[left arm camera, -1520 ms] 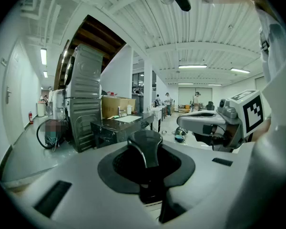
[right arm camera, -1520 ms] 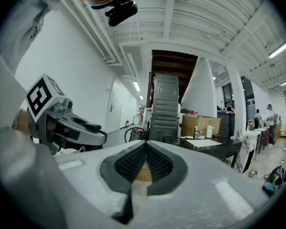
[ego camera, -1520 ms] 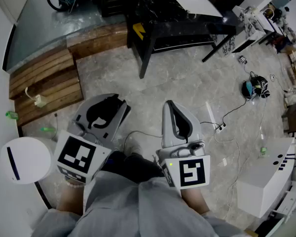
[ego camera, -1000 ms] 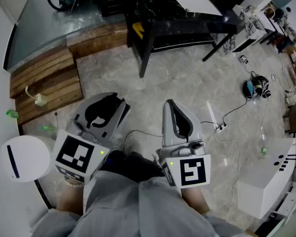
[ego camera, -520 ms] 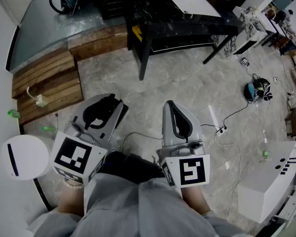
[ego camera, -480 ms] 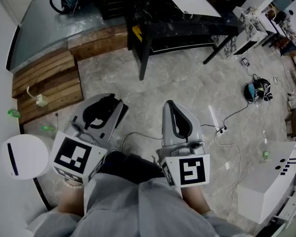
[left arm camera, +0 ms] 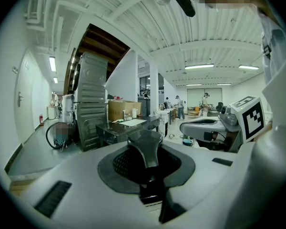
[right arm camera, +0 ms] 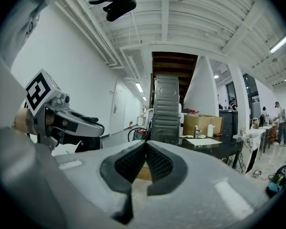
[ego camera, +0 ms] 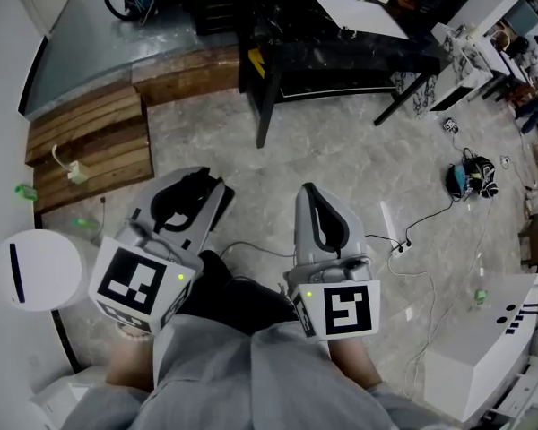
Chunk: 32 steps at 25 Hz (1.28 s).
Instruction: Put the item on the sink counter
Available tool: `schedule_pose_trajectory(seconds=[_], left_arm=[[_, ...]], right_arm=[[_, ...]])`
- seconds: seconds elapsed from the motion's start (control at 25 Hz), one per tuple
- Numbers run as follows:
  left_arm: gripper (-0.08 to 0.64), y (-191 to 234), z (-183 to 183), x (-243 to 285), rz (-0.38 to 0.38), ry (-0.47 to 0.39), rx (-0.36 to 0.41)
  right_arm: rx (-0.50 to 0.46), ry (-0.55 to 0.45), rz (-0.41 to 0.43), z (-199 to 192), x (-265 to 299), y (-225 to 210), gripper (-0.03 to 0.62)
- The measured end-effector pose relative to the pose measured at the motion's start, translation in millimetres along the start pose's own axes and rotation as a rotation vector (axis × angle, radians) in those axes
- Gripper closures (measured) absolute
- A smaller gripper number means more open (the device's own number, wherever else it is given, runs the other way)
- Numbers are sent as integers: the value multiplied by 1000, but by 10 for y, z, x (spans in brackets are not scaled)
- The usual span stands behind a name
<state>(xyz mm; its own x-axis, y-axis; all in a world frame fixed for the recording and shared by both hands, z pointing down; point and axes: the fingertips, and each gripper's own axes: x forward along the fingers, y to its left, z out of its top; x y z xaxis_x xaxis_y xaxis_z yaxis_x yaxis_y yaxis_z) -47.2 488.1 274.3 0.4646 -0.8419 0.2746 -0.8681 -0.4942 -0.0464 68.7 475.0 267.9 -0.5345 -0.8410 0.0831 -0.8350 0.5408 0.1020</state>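
Note:
A dark, tapered item [left arm camera: 144, 147] stands between the jaws of my left gripper [left arm camera: 147, 162], which is shut on it. In the head view the same item [ego camera: 181, 208] shows as a black shape inside the left gripper [ego camera: 185, 202], held low in front of the person's body. My right gripper [ego camera: 321, 219] is beside it on the right. Its two black pads meet at the tips with nothing between them, as the right gripper view [right arm camera: 146, 146] shows. I cannot make out a sink counter in any view.
A black table [ego camera: 341, 47] with a white sheet stands ahead across the grey stone floor. Wooden pallets [ego camera: 90, 146] lie at the left. Cables and a dark bundle [ego camera: 466, 179] lie on the floor at the right. A white box [ego camera: 484, 352] is at the lower right. A grey metal cabinet [right arm camera: 166, 108] rises ahead.
The floor, pallets and table have drifted slightly in the head view. Both grippers keep the same posture, the left one still closed on the dark item.

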Motion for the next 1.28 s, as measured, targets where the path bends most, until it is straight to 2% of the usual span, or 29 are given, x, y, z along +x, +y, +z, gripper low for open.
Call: schedule_pose_trajectory(seconds=[0.36,0.64,0.8,1.2,1.28], left_arm=[[483,68,-35,6,2,-5,-7],[483,244,24,307,-40,-19,-11],[483,399,46,532,-70,-6,-4],[485,1006,197,1130,-111,36,-70],[483,1146,234,1239,-120,23,-41]], right_arm=[[4,2,6,-31,63,67,594],[-3,23,-42,-73,274,-105,594],[-7,35,-64,-98,503,-199,594],[-3,61,-108,-69,1323,-443,594],[-3,57,-118,-32,1467,-490,594]])
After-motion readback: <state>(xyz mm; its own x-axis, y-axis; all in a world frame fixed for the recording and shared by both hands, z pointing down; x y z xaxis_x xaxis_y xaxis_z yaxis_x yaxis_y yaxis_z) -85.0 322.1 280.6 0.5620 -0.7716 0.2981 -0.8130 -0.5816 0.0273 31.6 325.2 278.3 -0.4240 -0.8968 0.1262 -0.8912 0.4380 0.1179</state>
